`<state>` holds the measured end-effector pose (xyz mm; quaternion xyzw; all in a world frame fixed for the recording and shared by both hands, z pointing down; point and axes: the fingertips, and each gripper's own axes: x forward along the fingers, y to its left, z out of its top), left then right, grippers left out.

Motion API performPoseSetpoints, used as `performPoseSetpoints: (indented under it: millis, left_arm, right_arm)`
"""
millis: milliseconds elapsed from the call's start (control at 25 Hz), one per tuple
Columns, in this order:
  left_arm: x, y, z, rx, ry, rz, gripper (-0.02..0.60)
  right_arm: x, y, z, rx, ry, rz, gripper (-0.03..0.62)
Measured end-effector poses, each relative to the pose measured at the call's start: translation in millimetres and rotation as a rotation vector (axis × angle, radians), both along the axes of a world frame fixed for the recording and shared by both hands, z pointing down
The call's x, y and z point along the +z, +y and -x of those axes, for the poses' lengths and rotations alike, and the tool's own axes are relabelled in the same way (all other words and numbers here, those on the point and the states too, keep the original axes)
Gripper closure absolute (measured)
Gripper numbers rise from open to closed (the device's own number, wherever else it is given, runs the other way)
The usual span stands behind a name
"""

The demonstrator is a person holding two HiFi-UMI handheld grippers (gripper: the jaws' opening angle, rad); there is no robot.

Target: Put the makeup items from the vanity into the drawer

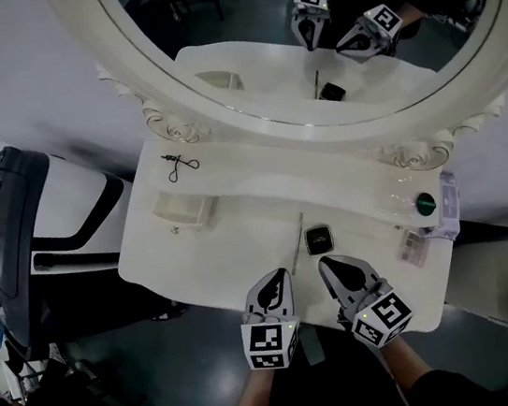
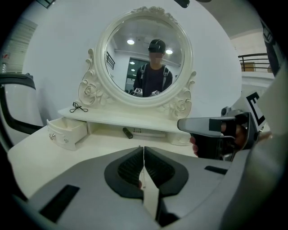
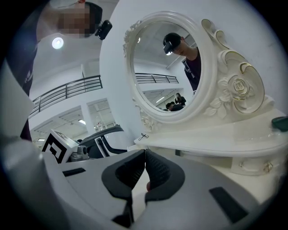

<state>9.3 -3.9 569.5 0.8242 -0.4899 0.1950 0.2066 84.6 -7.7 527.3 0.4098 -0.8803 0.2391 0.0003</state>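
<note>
Vanity (image 1: 195, 253): white; we look steeply down on its top, below the oval mirror (image 1: 238, 29).
Drawer (image 1: 182, 211): pulled out at our left end.
Left gripper (image 1: 279, 279): clenched, nothing visibly pinched, over the front edge.
Right gripper (image 1: 326, 264): clenched, empty, just beside the left.
Compact (image 1: 318, 239): black, square, on the tabletop just ahead of our right jaws.
Stick (image 1: 297, 243): thin, pale, lying just left of the compact.
</note>
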Motion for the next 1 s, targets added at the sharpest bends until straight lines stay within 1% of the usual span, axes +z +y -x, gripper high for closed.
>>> performPoseSetpoints:
  millis: [240,400,480,720,800,1000]
  left_arm:
    - [32.4,-5.8,-9.7,0.022,-0.034,0.068,0.565]
    - [56.4,-7.7,-13.5,0.018,-0.082,0.123,0.559]
    - [70.6,-7.6,-15.4,0.019,-0.103,0.165,0.528]
    - [104.8,-6.6,-18.7,0.03,-0.178,0.281,0.467]
    - [114.3,-3.7,-20.0,0.034,-0.203,0.317,0.465]
    - [123.5,-2.8,-22.3,0.058,-0.29,0.371,0.465]
  right_arm:
    - [14.0,-6.4,-3.7,0.011,-0.014,0.022,0.569]
    - [28.1,-9.2,-10.3,0.018,-0.021,0.04,0.569]
    - [36.6,-11.1,-14.9,0.026,-0.023,0.052,0.569]
    - [54.7,-16.9,-26.6,0.051,-0.037,0.081,0.569]
    - [58.9,-18.4,-29.4,0.052,-0.041,0.086,0.569]
    - [67.3,-19.0,-35.0,0.061,-0.055,0.111,0.569]
